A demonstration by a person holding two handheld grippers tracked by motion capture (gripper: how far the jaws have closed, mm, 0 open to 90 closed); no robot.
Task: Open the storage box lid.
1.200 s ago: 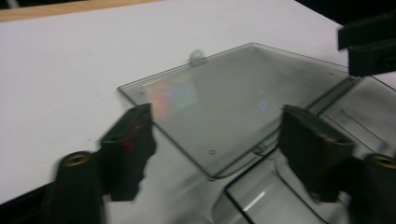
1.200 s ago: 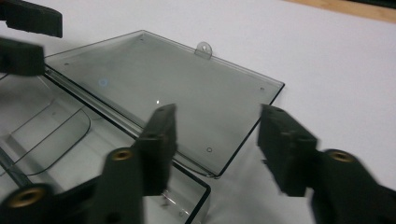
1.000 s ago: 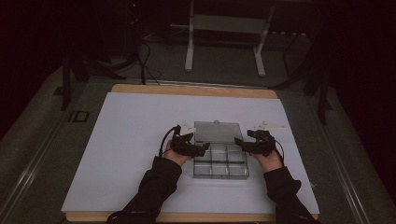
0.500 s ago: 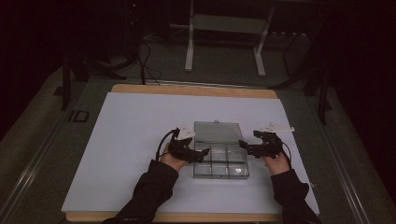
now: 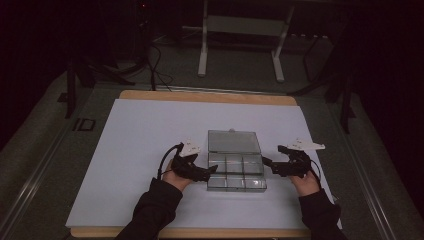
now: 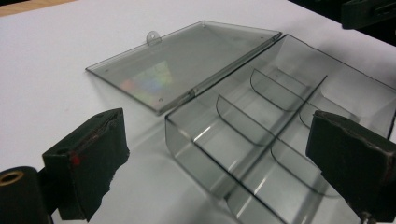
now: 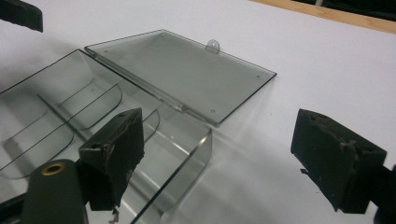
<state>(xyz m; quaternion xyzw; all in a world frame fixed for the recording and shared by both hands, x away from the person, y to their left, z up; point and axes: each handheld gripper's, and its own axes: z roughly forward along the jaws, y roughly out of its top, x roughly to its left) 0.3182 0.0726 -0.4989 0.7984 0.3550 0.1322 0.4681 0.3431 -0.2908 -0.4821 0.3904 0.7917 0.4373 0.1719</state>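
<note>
A clear smoky plastic compartment box [image 5: 235, 172] lies in the middle of the white table top, its lid [image 5: 234, 141] folded open and flat behind it. Dividers split the empty tray [image 6: 280, 116] into several cells. My left gripper [image 5: 212, 170] is at the box's left side, open, with the tray's corner between its pads [image 6: 88, 158]. My right gripper [image 5: 266, 164] is at the box's right side, also open. One of its pads [image 7: 114, 149] hangs over the tray [image 7: 70, 116], the other over bare table. The lid [image 7: 182, 70] has a small hanging tab.
A white sheet [image 5: 140, 150] covers the table, with a wooden edge [image 5: 200, 95] showing at the back. Beyond it stand a metal frame's legs [image 5: 202, 55] and loose cables [image 5: 155, 65] on the dark floor. Open room lies left and right of the box.
Both hands have drawn back from the box's far corners toward the person and slightly outward. The box and its open lid have stayed in place.
</note>
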